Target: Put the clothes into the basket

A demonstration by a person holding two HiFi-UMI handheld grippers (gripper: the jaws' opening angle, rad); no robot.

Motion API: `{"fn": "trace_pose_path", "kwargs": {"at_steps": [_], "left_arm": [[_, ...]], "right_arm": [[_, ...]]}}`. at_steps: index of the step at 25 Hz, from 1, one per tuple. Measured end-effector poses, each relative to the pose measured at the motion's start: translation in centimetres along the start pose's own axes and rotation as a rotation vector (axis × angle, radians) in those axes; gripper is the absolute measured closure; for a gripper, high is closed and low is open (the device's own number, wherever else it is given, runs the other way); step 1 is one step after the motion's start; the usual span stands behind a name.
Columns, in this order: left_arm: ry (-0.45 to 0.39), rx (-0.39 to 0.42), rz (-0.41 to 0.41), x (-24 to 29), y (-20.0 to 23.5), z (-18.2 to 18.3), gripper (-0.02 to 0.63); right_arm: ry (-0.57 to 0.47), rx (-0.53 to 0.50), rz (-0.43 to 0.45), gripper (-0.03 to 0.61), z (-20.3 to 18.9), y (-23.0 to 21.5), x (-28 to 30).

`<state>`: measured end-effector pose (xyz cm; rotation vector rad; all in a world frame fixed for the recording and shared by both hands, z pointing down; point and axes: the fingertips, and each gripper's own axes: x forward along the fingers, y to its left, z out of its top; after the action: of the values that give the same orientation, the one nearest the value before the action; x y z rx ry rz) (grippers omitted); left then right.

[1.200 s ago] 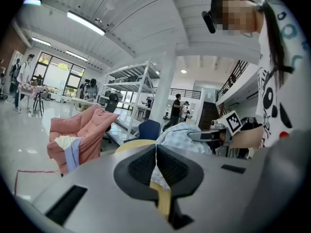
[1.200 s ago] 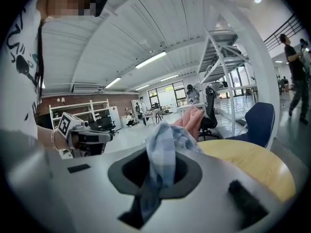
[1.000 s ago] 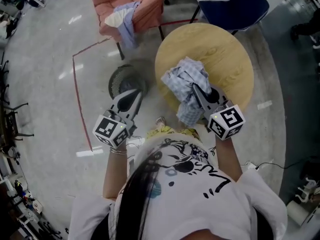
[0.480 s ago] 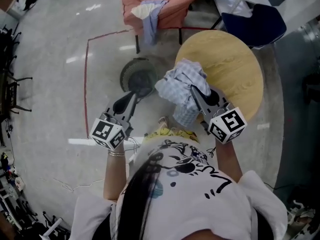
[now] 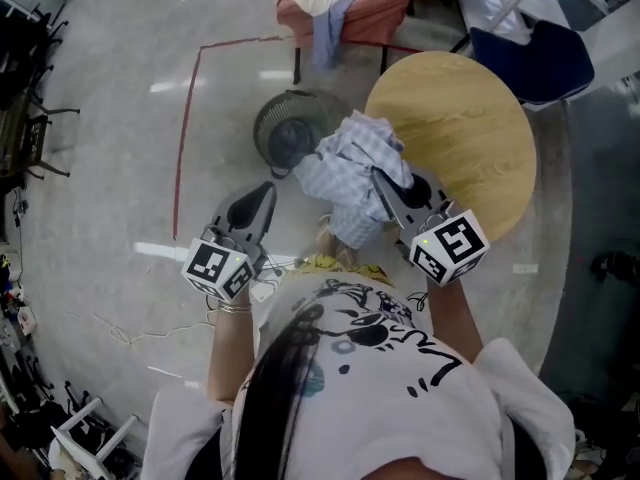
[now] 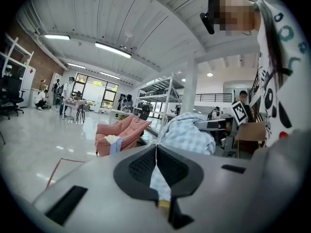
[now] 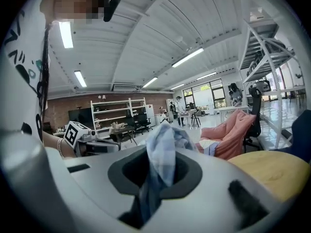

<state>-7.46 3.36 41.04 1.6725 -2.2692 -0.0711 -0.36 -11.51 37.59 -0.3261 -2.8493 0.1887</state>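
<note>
Right gripper (image 5: 392, 190) is pinching a bunched checked shirt (image 5: 345, 173) between nearly closed jaws. The cloth is hanging in the air between the table (image 5: 470, 128) and the basket (image 5: 272, 120), just reaching the basket's near rim as seen from the head view. Left gripper (image 5: 262, 196) is hovering beside it, jaws together on nothing. To do this step well, the bundle probably needs bringing fully over the basket's round mouth and lowering before the jaws part, since loose tails are dangling toward the person and could drape over the rim; the idle left gripper could tuck them in. For room, bare floor (image 5: 110, 188) is spreading wide to the left, the table's curved edge is sitting close on the right, a couch (image 5: 370, 13) with more clothes is standing beyond the basket, and a red tape line (image 5: 185, 138) is crossing the floor nearby, so the leftward side is looking freest.
</note>
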Motion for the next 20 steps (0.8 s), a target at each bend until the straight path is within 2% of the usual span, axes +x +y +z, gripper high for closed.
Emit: {"fn": "trace_pose_path", "kwargs": {"at_steps": [3, 8, 11, 13, 15, 20], "left_arm": [[0.014, -0.014, 0.030, -1.9, -0.6, -1.1, 0.598], [-0.005, 0.005, 0.092, -5.5, -1.4, -0.5, 0.598], [-0.018, -0.049, 0.126, -7.4, -0.6, -0.8, 0.598], [-0.038, -0.120, 0.129, -7.8, 0.2, -1.1, 0.598], [-0.047, -0.154, 0.120, -7.6, 0.5, -1.2, 0.598], [-0.044, -0.112, 0.067, -5.8, 0.4, -0.8, 0.598]], "right_arm": [[0.028, -0.009, 0.039, 0.522, -1.0, 2.0, -0.4], [0.016, -0.012, 0.084, 0.523, -1.2, 4.2, -1.2], [-0.010, -0.014, 0.094, 0.522, -1.1, 5.3, -1.3], [-0.025, -0.021, 0.092, 0.522, -0.9, 5.6, -1.3], [-0.033, -0.021, 0.081, 0.522, -0.9, 5.8, -1.6], [-0.025, -0.048, 0.067, 0.522, -1.3, 5.9, -1.1]]}}
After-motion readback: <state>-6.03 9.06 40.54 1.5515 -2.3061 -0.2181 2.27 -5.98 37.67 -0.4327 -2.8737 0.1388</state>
